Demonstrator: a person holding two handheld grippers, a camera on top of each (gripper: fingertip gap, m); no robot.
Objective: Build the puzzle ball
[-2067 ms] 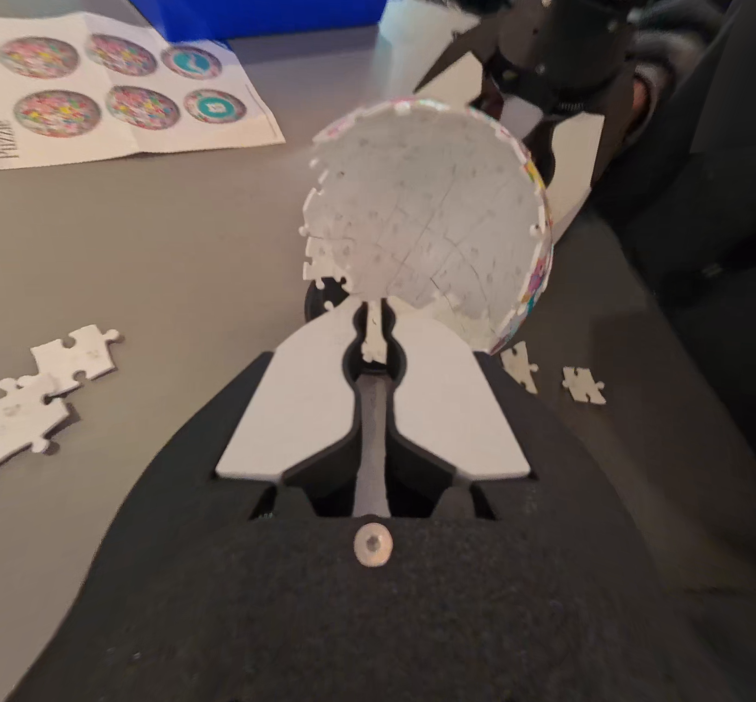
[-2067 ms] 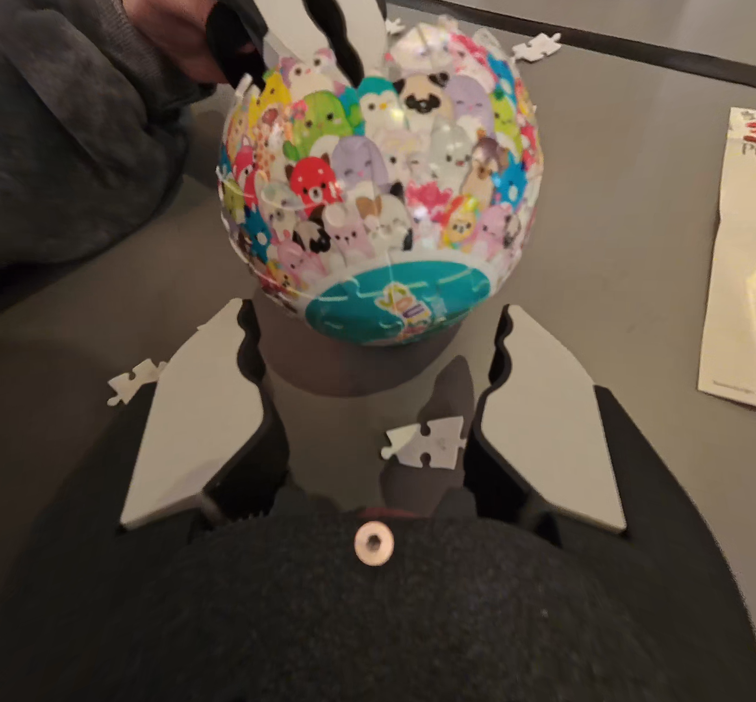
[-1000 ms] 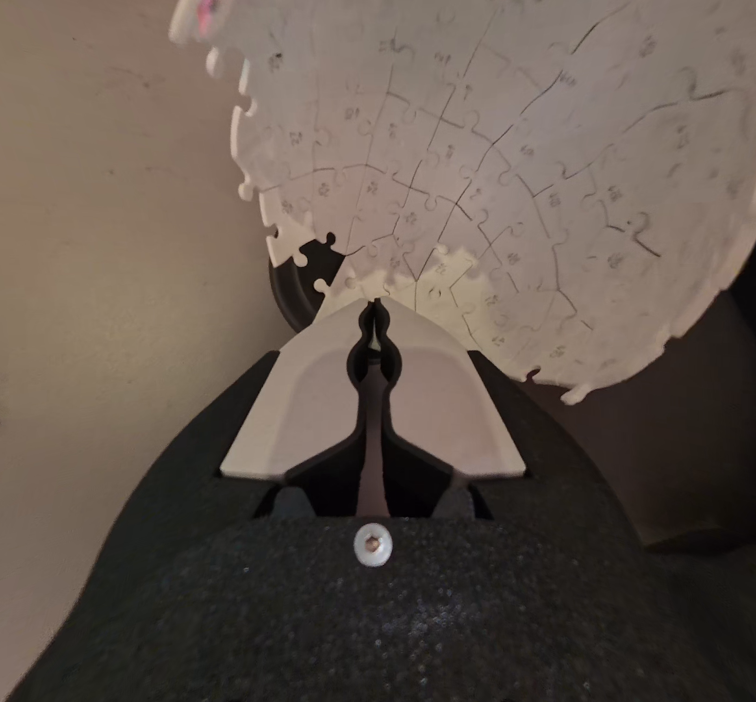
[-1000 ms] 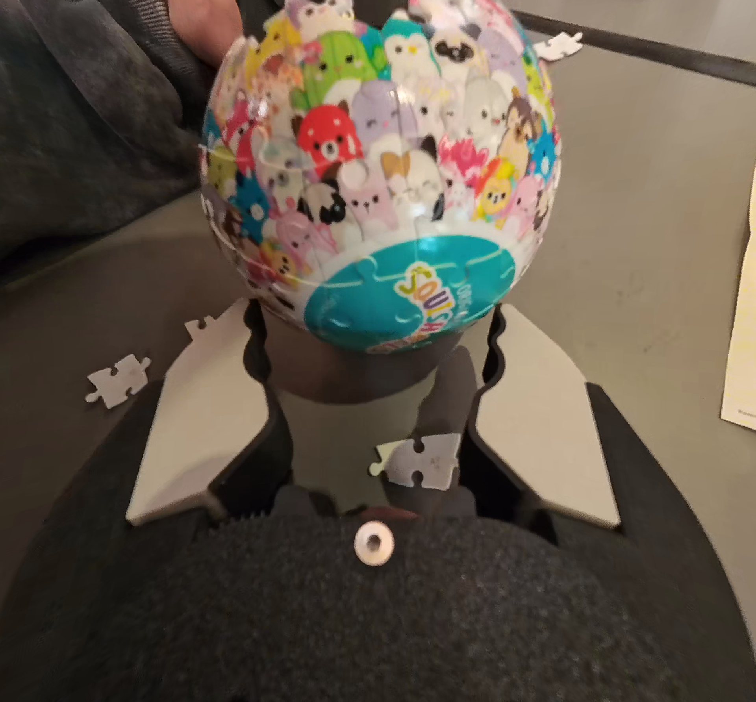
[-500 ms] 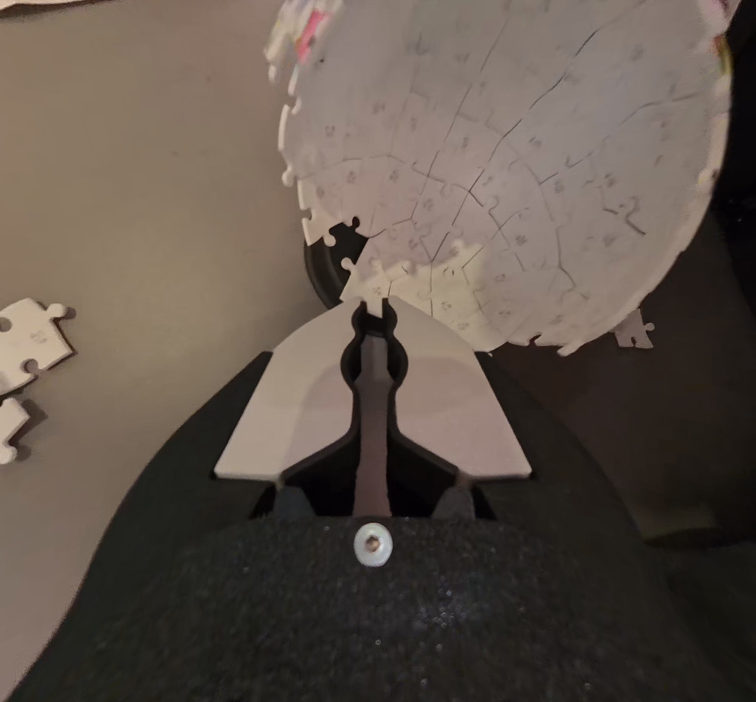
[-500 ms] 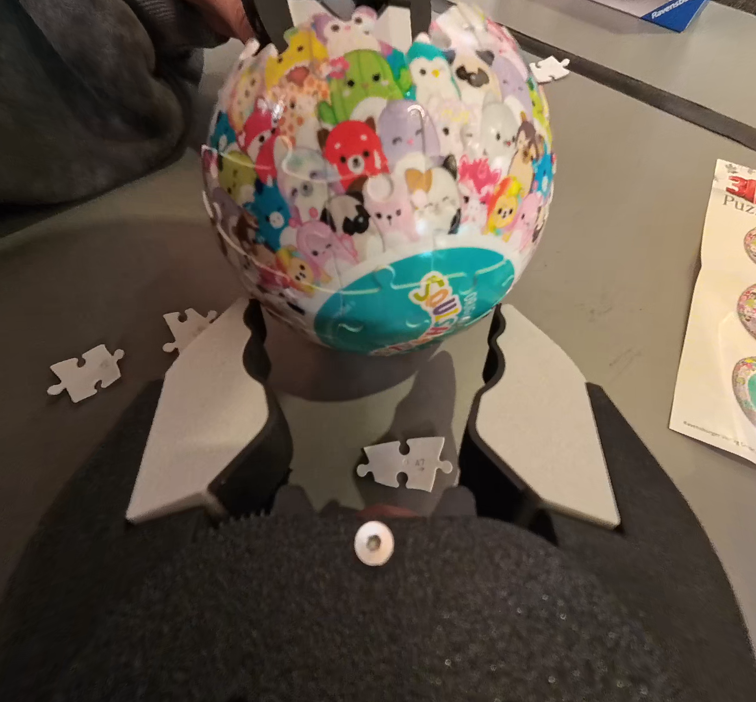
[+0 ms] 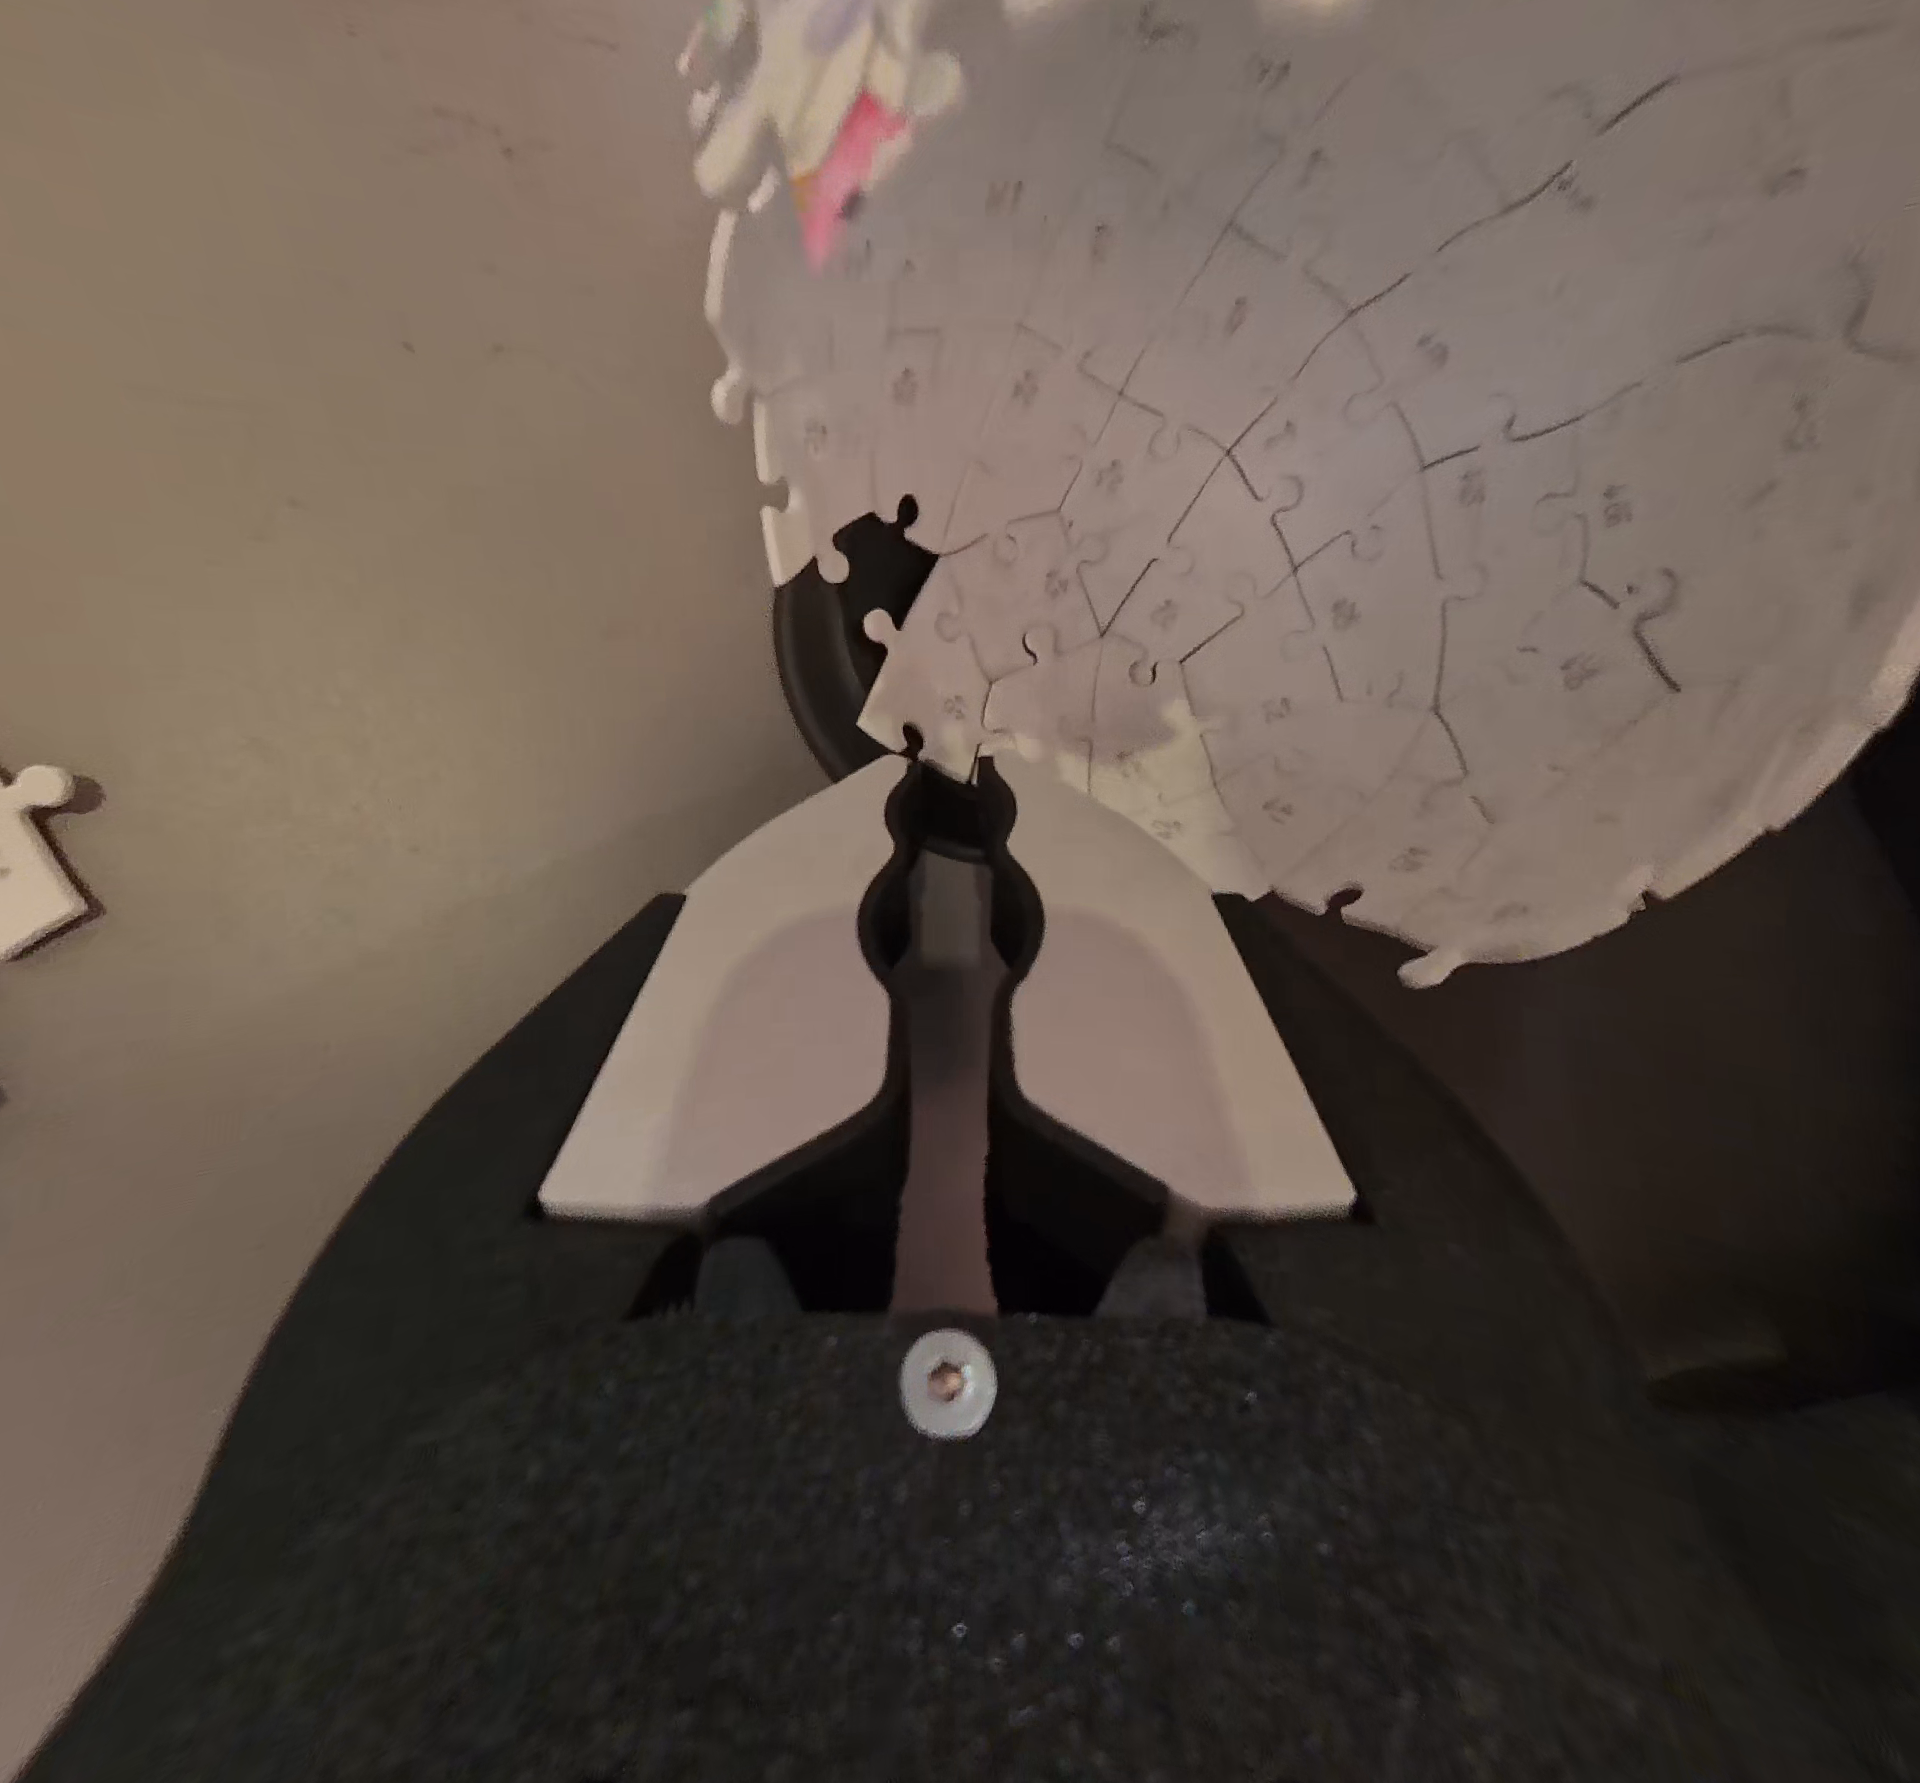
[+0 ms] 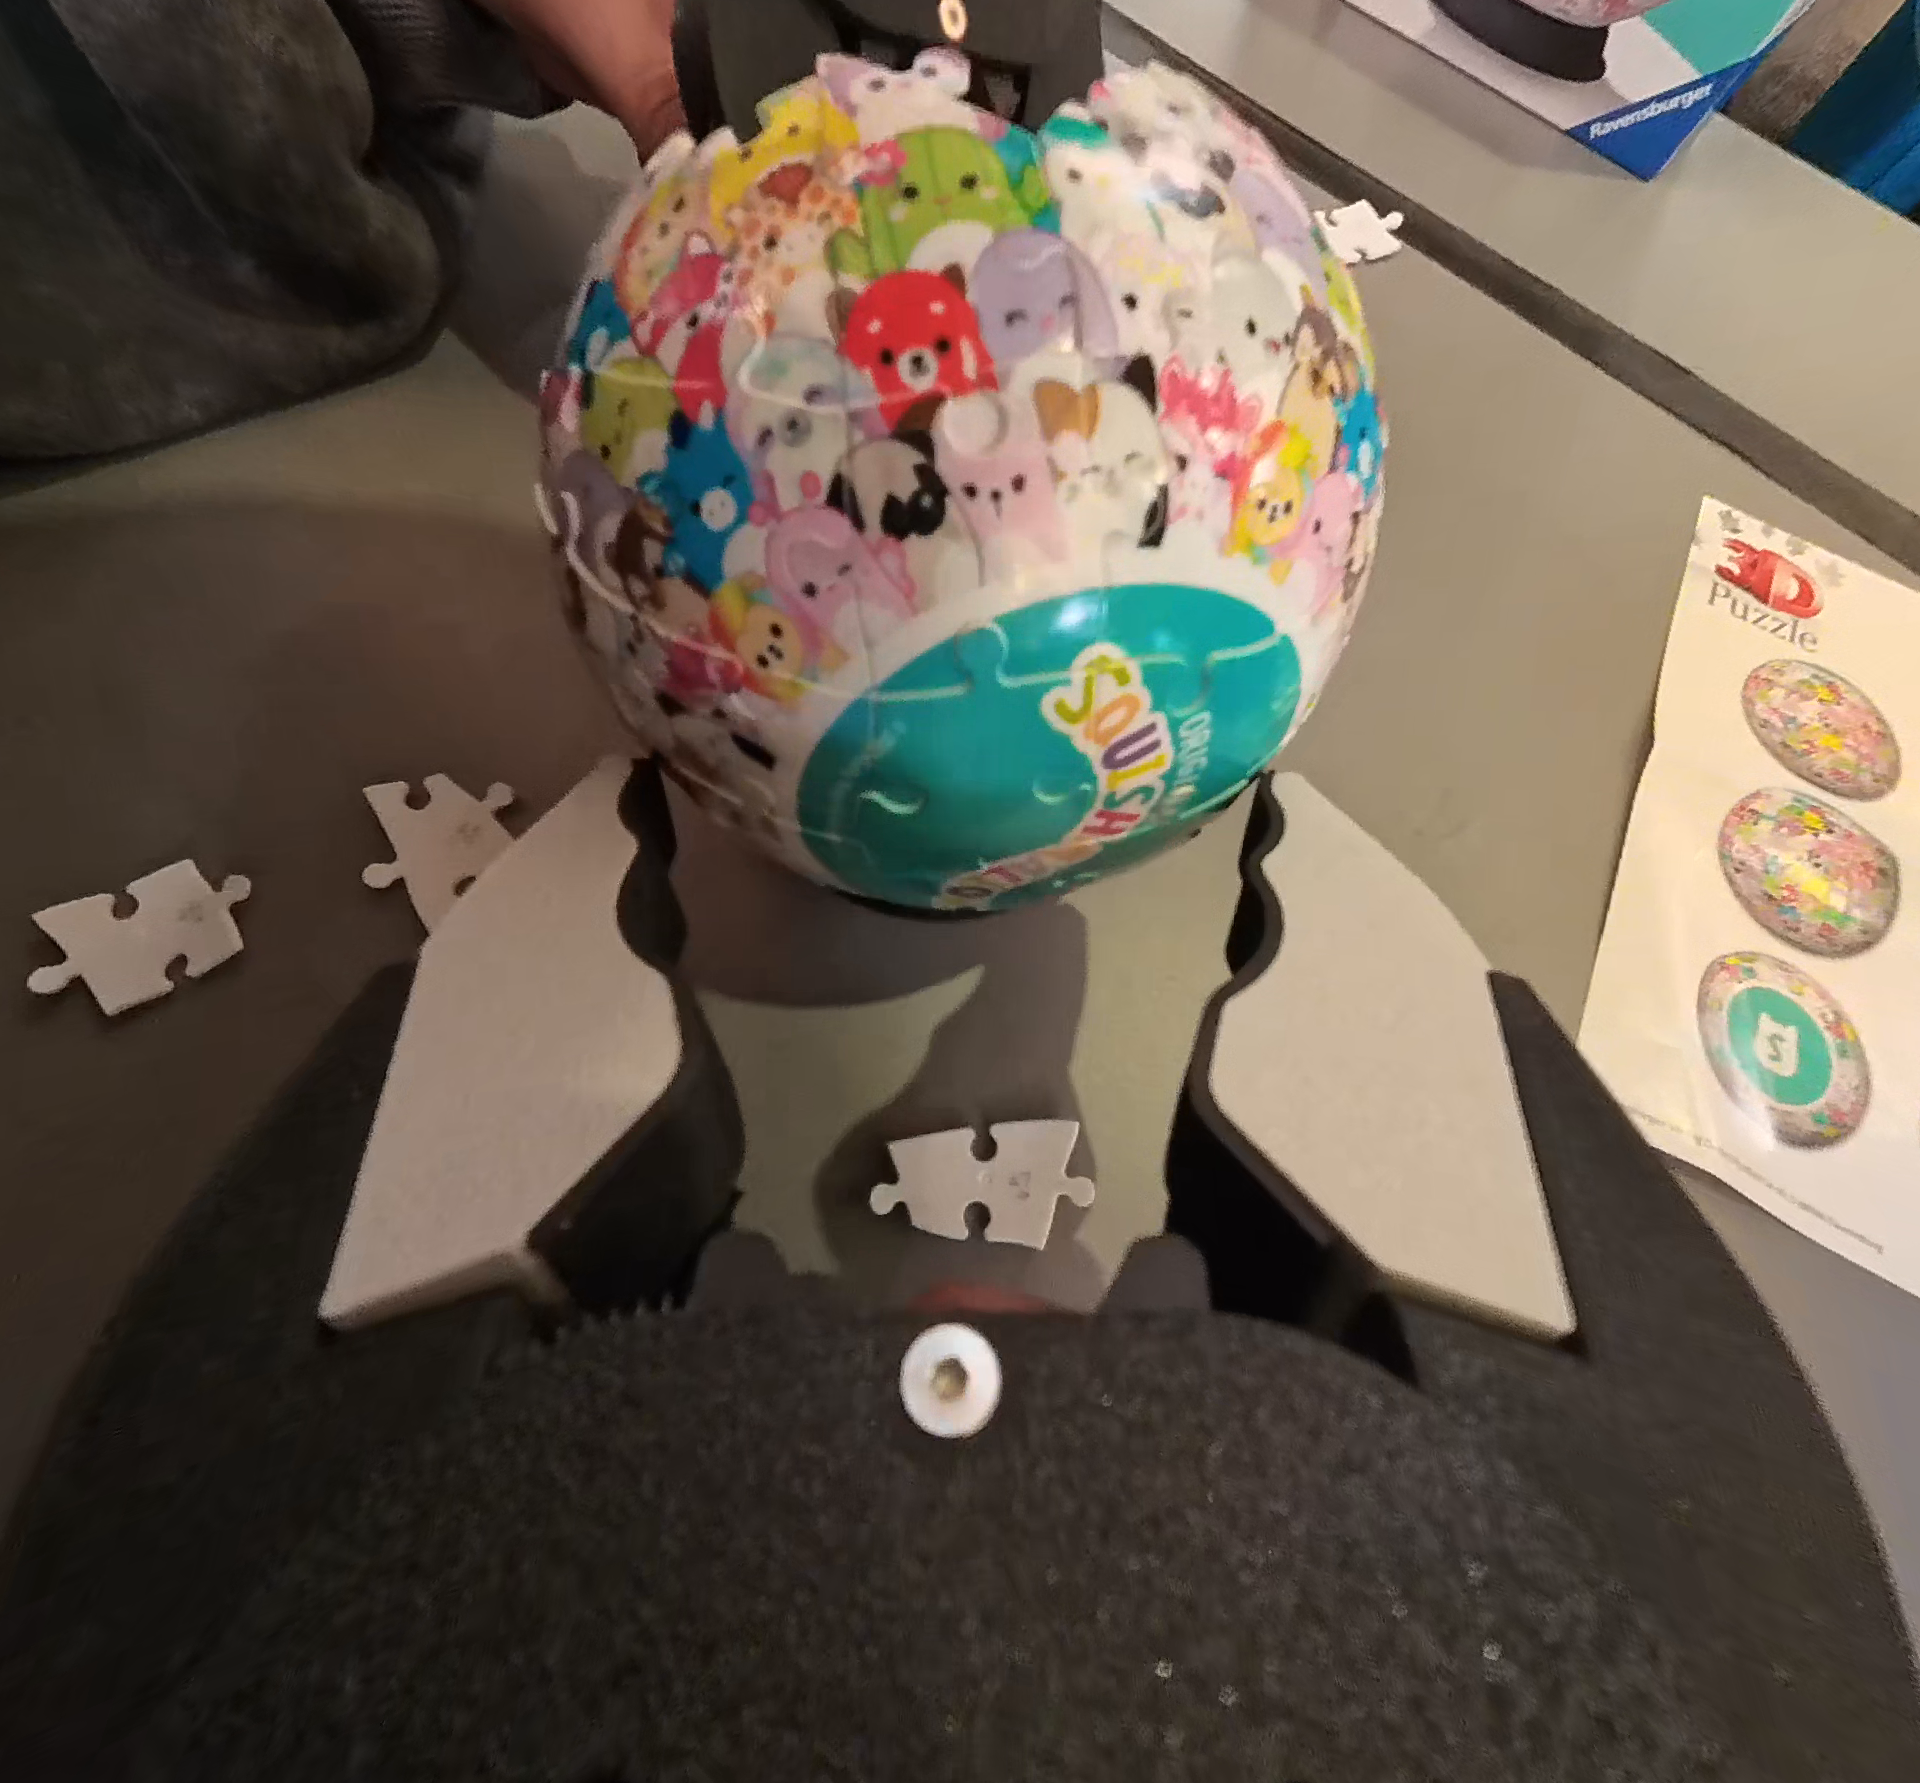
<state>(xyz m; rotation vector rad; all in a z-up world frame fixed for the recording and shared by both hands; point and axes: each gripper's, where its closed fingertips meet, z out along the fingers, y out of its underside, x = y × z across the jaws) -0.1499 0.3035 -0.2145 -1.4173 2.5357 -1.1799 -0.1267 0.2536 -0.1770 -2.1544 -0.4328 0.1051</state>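
Half-built puzzle ball (image 8: pixel 966 507) at frame centre on its dark stand (image 7: pixel 821 663), white hollow inside facing the left wrist view. Left tongs (image 7: pixel 951 777) pressed together, pinching the ragged lower rim; best held steady without twisting the seams. Right tongs (image 8: pixel 951 860) spread wide, empty, above a loose piece (image 8: pixel 982 1180) on the counter (image 8: pixel 260 673). Top opening cut off; rim grip partly blurred.

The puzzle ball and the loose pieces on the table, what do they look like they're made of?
Puzzle ball: probably rigid plastic. Its printed outside is glossy with light glints; the inside is matte white, and the curved shell holds its shape unsupported. Loose pieces: the same matte white backs, seemingly stiff and thin. Plastic or coated card cannot be settled by look alone.
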